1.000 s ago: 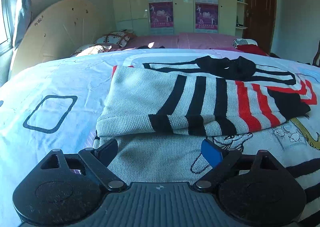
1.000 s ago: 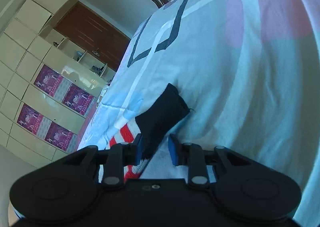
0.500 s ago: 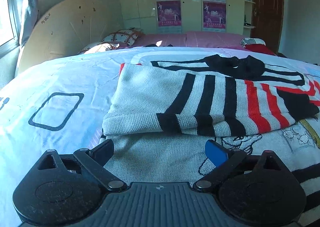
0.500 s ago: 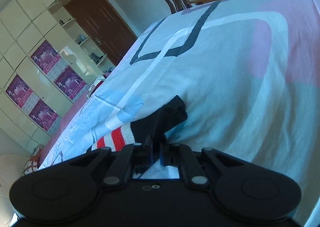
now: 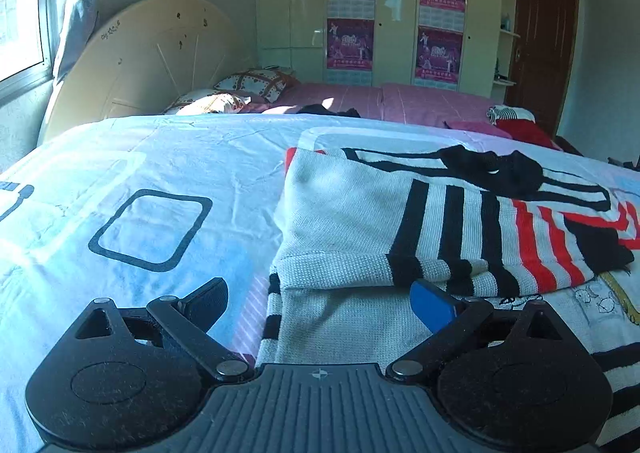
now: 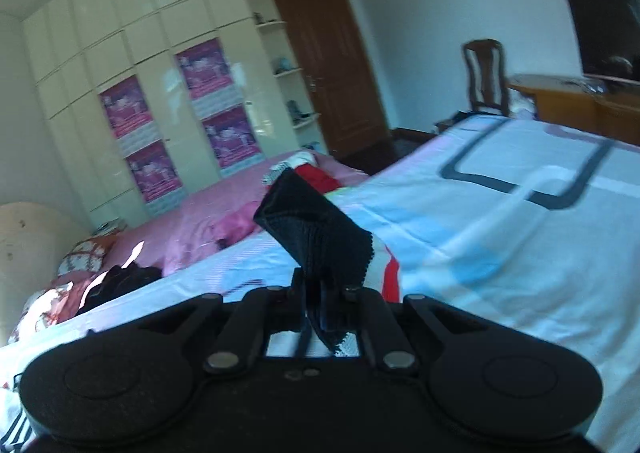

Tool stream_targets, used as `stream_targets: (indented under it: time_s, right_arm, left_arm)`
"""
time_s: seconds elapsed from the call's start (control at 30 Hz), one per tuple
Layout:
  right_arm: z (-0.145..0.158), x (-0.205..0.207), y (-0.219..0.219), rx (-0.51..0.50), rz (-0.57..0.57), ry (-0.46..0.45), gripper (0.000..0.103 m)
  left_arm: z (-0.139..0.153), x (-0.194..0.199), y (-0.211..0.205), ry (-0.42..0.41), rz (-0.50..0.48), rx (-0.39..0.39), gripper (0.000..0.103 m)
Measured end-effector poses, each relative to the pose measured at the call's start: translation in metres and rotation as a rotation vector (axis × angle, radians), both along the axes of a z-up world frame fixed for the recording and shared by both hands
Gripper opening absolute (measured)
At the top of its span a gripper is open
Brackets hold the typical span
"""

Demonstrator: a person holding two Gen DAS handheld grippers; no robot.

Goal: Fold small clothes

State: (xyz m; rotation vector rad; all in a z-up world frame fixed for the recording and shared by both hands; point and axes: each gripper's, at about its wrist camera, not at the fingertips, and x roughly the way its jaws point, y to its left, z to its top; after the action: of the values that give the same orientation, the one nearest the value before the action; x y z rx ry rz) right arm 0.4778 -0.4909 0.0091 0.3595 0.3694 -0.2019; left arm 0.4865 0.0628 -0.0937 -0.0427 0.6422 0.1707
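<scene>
While the left gripper [image 5: 320, 299] hovers with jaws spread at the lower middle of its view, the striped knit sweater [image 5: 440, 225] lies on the bedsheet [image 5: 152, 173], one sleeve already folded across. Across in the right wrist view, the right gripper [image 6: 316, 305] pinches what seems the black sleeve cuff [image 6: 312, 221], raised at frame centre. Next likely: carry it across the body. Blur hides the sweater's remainder.

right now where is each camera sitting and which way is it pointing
Left wrist: on the open left gripper, low over the bed, facing the striped sweater and wardrobe.
Right wrist: on the right gripper, shut on the sweater's black cuff, facing the wardrobe and door.
Shared: sweater, bedsheet, wardrobe posters.
</scene>
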Motion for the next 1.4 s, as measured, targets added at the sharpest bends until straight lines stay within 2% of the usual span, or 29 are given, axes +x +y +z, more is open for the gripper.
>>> stream_targets:
  time_s: [0.13,0.33,0.4,0.43,0.47,0.5,0.53,0.57,0.73,0.8,0.83,0.87,0.9,1.07,1.2,1.3,1.33,1.37,1.4]
  right_arm:
    - [0.003,0.025,0.081,-0.021,0.182,-0.002,0.008]
    - [-0.035,0.056,0.176,-0.046,0.407,0.117,0.008]
    - [-0.048,0.065,0.204,-0.040,0.495,0.185,0.014]
    - [-0.054,0.070,0.214,-0.056,0.530,0.248,0.024]
    - [-0.054,0.067,0.223,-0.098,0.535,0.261,0.025]
    - [-0.049,0.055,0.226,-0.136,0.533,0.216,0.027]
    - [-0.042,0.043,0.225,-0.136,0.552,0.171,0.028]
    - [-0.036,0.034,0.221,-0.126,0.551,0.145,0.024]
    - [-0.022,0.004,0.183,-0.137,0.424,0.104,0.021]
    - [-0.024,0.005,0.162,-0.134,0.371,0.115,0.021]
    - [-0.023,0.003,0.154,-0.131,0.352,0.118,0.021]
    - [-0.024,0.003,0.146,-0.132,0.333,0.118,0.021]
    - [-0.025,0.003,0.139,-0.135,0.313,0.118,0.021]
    - [-0.030,-0.002,0.106,-0.126,0.266,0.131,0.022]
    - [-0.034,-0.007,0.090,-0.111,0.244,0.138,0.022]
    - [-0.035,-0.009,0.083,-0.108,0.235,0.141,0.023]
    - [-0.035,-0.009,0.081,-0.107,0.233,0.142,0.023]
    - [-0.036,-0.008,0.081,-0.106,0.231,0.143,0.023]
    - [-0.036,-0.007,0.081,-0.102,0.228,0.143,0.023]
  left_arm:
    - [0.004,-0.007,0.010,-0.007,-0.008,0.015,0.097]
    - [0.004,-0.016,0.021,0.001,0.003,0.011,0.097]
    - [0.004,-0.016,0.022,0.004,0.002,0.001,0.097]
    - [0.004,-0.015,0.021,0.006,-0.001,-0.005,0.097]
    - [0.004,-0.014,0.018,0.010,-0.014,-0.015,0.097]
    - [0.005,-0.011,0.015,0.014,-0.028,-0.022,0.097]
    - [0.005,-0.009,0.008,0.015,-0.046,-0.030,0.097]
    - [0.006,-0.005,0.001,0.015,-0.070,-0.046,0.097]
    - [0.015,0.020,-0.056,-0.007,-0.223,-0.153,0.096]
    - [0.017,0.032,-0.085,-0.008,-0.295,-0.226,0.086]
    - [0.017,0.038,-0.097,0.000,-0.324,-0.258,0.068]
    - [0.016,0.043,-0.112,0.011,-0.347,-0.306,0.061]
    - [0.015,0.049,-0.121,0.018,-0.363,-0.359,0.061]
    - [0.000,0.071,-0.158,0.055,-0.379,-0.595,0.062]
    - [-0.022,0.093,-0.169,0.130,-0.333,-0.694,0.061]
    - [-0.026,0.102,-0.169,0.114,-0.315,-0.739,0.059]
    - [-0.025,0.105,-0.170,0.111,-0.315,-0.736,0.039]
    - [-0.025,0.108,-0.172,0.122,-0.321,-0.733,0.011]
    - [-0.026,0.111,-0.172,0.134,-0.318,-0.735,0.005]
